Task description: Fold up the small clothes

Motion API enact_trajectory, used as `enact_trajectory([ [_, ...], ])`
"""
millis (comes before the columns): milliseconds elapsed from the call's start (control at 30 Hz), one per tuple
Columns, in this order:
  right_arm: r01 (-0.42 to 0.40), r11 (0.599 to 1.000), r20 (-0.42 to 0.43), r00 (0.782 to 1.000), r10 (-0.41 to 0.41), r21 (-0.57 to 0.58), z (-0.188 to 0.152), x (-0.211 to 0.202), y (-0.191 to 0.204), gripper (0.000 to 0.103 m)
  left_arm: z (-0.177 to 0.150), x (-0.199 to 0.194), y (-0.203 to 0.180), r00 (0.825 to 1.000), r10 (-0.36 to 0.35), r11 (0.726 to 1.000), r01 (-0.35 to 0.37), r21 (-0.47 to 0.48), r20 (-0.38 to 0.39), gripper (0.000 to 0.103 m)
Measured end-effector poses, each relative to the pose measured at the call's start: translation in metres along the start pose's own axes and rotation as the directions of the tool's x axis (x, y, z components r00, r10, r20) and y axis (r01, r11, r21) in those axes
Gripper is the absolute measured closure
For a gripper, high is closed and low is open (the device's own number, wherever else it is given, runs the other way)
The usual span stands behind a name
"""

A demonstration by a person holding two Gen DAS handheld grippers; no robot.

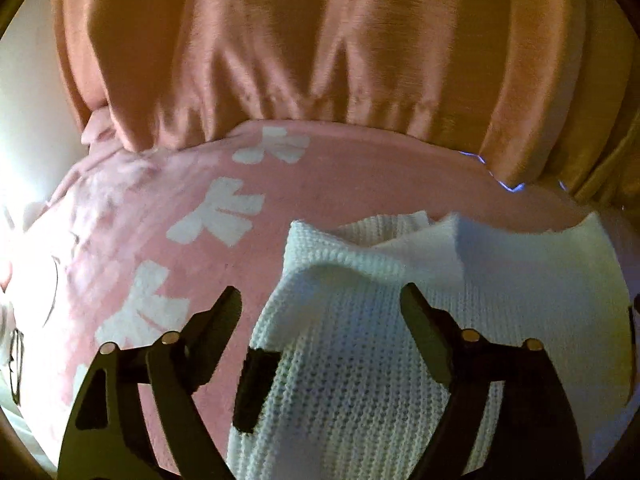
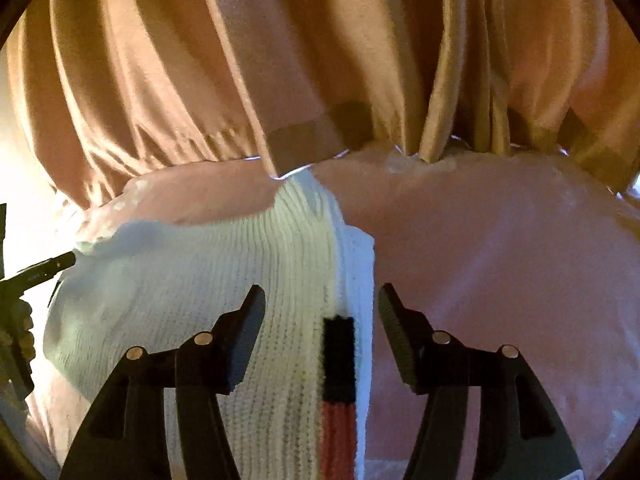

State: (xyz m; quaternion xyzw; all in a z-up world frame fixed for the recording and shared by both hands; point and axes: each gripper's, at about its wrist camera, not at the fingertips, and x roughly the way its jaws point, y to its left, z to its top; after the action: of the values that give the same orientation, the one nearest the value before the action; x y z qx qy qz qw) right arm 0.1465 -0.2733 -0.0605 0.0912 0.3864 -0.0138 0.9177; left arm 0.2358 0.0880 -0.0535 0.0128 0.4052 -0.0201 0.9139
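Left hand-held gripper [image 1: 320, 300]: jaws stand wide apart, nothing between them. It hangs over the near left portion of a white knit garment [image 1: 360, 360]. Its left finger sits above the pink blanket [image 1: 340, 176], its right finger above the knit.

Right hand-held gripper [image 2: 322, 300]: jaws likewise wide apart, holding nothing. It is placed over the garment's right edge; the left finger lies over the ribbed knit [image 2: 200, 280], the right finger over bare pink blanket [image 2: 500, 260].

Garment: white ribbed knit, lying flat on the pink blanket, which covers a soft surface. In the left wrist view the far edge shows folded layers with raised corners. A black patch [image 1: 254, 388] shows at the garment's left edge. In the right wrist view a vertical stripe runs near the right edge, black [image 2: 339, 360] above and red [image 2: 338, 436] below.

Blanket: pink, with white flower-like shapes [image 1: 218, 212] running down its left side in the left wrist view.

Background: an orange-tan curtain [image 1: 280, 60] hangs behind, its lower edge meeting the far edge of the blanket.

At the left edge of the right wrist view, part of the other gripper [image 2: 44, 270] is visible, its tip at or just beside the garment's left edge; contact cannot be confirmed.
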Motion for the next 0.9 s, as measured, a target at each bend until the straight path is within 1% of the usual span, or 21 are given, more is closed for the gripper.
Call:
enact_trajectory([
  [133, -0.007, 1.000, -0.008, 1.000, 0.007, 0.030, 0.001, 0.011, -0.004, 0.045, 0.002, -0.003, -0.005, 0.999, 0.043, 0.999, -0.044, 0.020, 0.026, 0.021],
  [200, -0.008, 1.000, -0.017, 1.000, 0.009, 0.030, 0.003, 0.017, -0.003, 0.045, 0.005, 0.000, -0.006, 0.998, 0.065, 0.997, -0.066, 0.036, 0.024, 0.021],
  [267, -0.001, 1.000, -0.013, 1.000, 0.002, 0.022, 0.006, 0.022, 0.001, 0.045, 0.008, 0.005, -0.005, 0.997, 0.072, 0.997, -0.072, 0.031, 0.016, 0.021],
  [333, 0.001, 1.000, -0.025, 1.000, 0.000, 0.018, 0.007, 0.027, 0.002, 0.045, 0.008, 0.010, -0.004, 0.998, 0.062, 0.998, -0.062, 0.022, 0.005, 0.021],
  [433, 0.000, 1.000, -0.045, 0.999, 0.002, 0.028, 0.006, 0.032, 0.001, 0.045, 0.008, 0.019, -0.004, 0.998, 0.046, 0.999, -0.046, 0.008, -0.031, 0.021],
  [500, 0.014, 1.000, -0.060, 0.998, -0.013, 0.027, 0.006, 0.035, 0.002, 0.045, 0.007, 0.027, -0.004, 0.998, 0.037, 0.999, -0.037, 0.000, -0.056, 0.021],
  [667, -0.004, 0.999, -0.089, 0.996, 0.008, 0.045, 0.010, 0.042, 0.001, 0.045, 0.012, 0.044, -0.009, 0.995, 0.020, 1.000, -0.022, -0.019, -0.098, 0.021],
  [733, 0.001, 1.000, -0.110, 0.994, 0.002, 0.029, 0.012, 0.048, 0.002, 0.047, 0.014, 0.052, -0.008, 0.992, -0.023, 0.999, 0.017, -0.049, -0.122, 0.021],
  [767, 0.006, 1.000, -0.124, 0.992, -0.003, 0.023, 0.011, 0.051, 0.002, 0.050, 0.014, 0.059, -0.006, 0.988, -0.061, 0.996, 0.050, -0.075, -0.143, 0.022],
  [800, 0.009, 1.000, -0.138, 0.990, -0.005, 0.027, 0.010, 0.053, 0.001, 0.054, 0.013, 0.064, -0.004, 0.984, -0.081, 0.993, 0.066, -0.094, -0.161, 0.031],
  [833, -0.003, 0.999, -0.138, 0.990, 0.008, 0.040, 0.009, 0.054, -0.001, 0.061, 0.011, 0.068, -0.001, 0.982, -0.073, 0.993, 0.055, -0.103, -0.177, 0.041],
  [867, -0.010, 0.999, -0.137, 0.990, 0.016, 0.047, 0.009, 0.053, -0.002, 0.066, 0.011, 0.068, 0.000, 0.983, -0.063, 0.994, 0.046, -0.102, -0.171, 0.044],
  [900, -0.019, 0.999, -0.138, 0.990, 0.025, 0.049, 0.009, 0.052, -0.002, 0.070, 0.012, 0.066, 0.001, 0.985, -0.062, 0.994, 0.046, -0.102, -0.162, 0.053],
])
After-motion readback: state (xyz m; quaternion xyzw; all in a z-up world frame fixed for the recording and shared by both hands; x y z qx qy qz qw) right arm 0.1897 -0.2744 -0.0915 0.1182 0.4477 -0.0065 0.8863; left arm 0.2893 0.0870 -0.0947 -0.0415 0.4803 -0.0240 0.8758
